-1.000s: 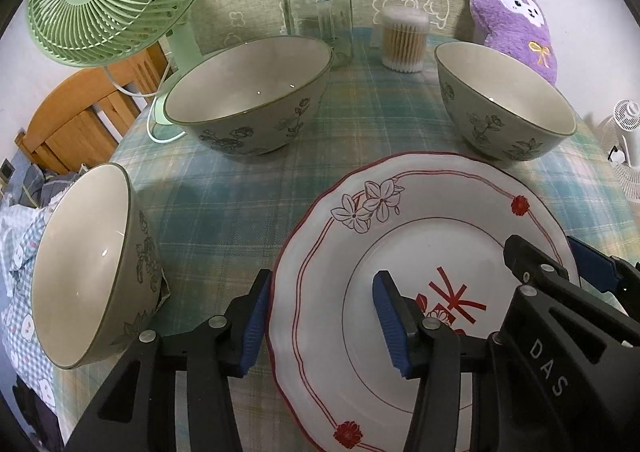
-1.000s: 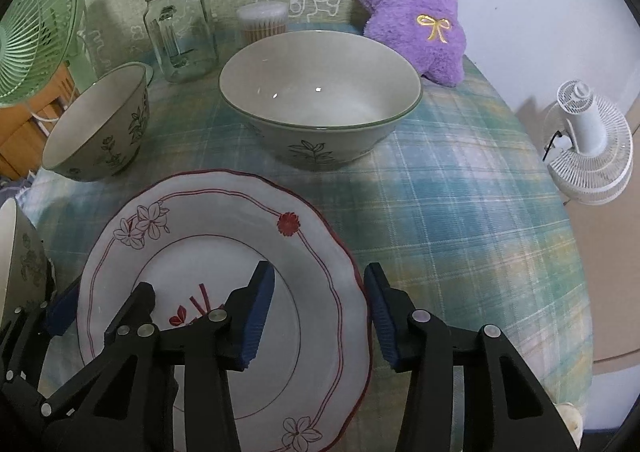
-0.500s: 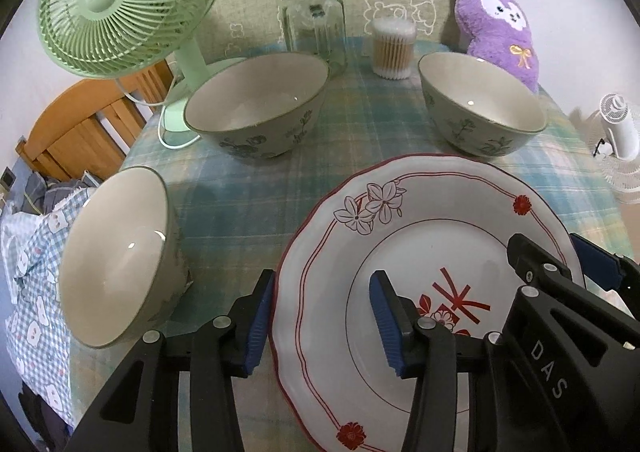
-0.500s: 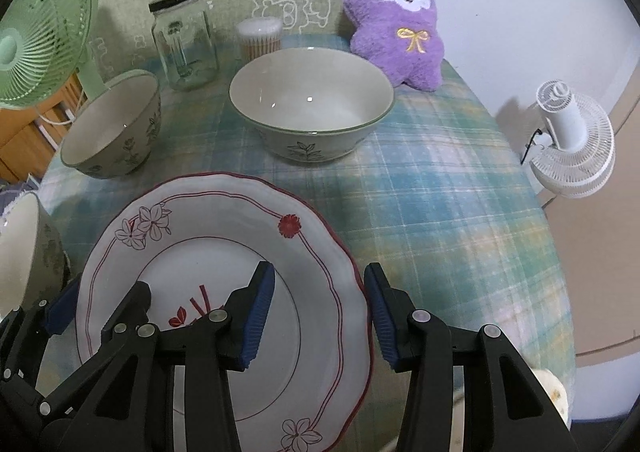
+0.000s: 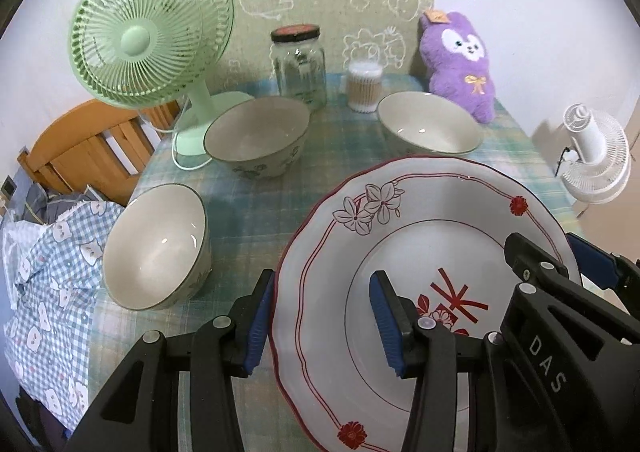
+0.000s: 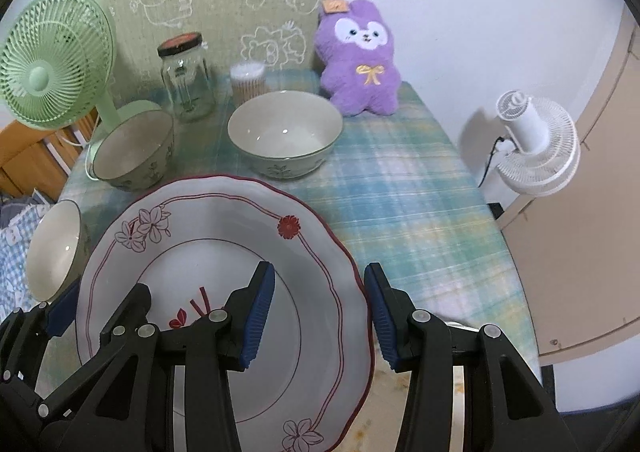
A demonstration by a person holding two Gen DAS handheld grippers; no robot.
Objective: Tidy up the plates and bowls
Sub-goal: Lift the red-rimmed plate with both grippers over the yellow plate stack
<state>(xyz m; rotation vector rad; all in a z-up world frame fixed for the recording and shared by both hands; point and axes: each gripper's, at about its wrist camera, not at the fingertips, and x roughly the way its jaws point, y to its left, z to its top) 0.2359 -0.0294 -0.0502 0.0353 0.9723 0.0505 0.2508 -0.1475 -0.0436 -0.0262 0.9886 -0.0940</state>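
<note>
A small table with a pale blue-green plaid cloth sits against a white wall, with a green doodled board propped behind it. Up in the upper left of both views there's a mint green desk fan, then along the back a glass jar with a dark lid, a tub of cotton swabs and a purple plush toy. A little white fan hangs out off the right edge of the table. Three floral bowls are parked on the cloth: one at lower left tipped on its side, one in the middle near the fan base, one further right in front of the plush. The big white plate with red trim and flower prints fills the lower middle of both frames and looks lifted off the cloth. The left gripper straddles the plate's left rim, one blue pad on the outside and one over the inner face, partly closed on it. The right gripper does the same on the right rim, half open with the edge between its pads. So both tongs have the plate, one on each side.
</note>
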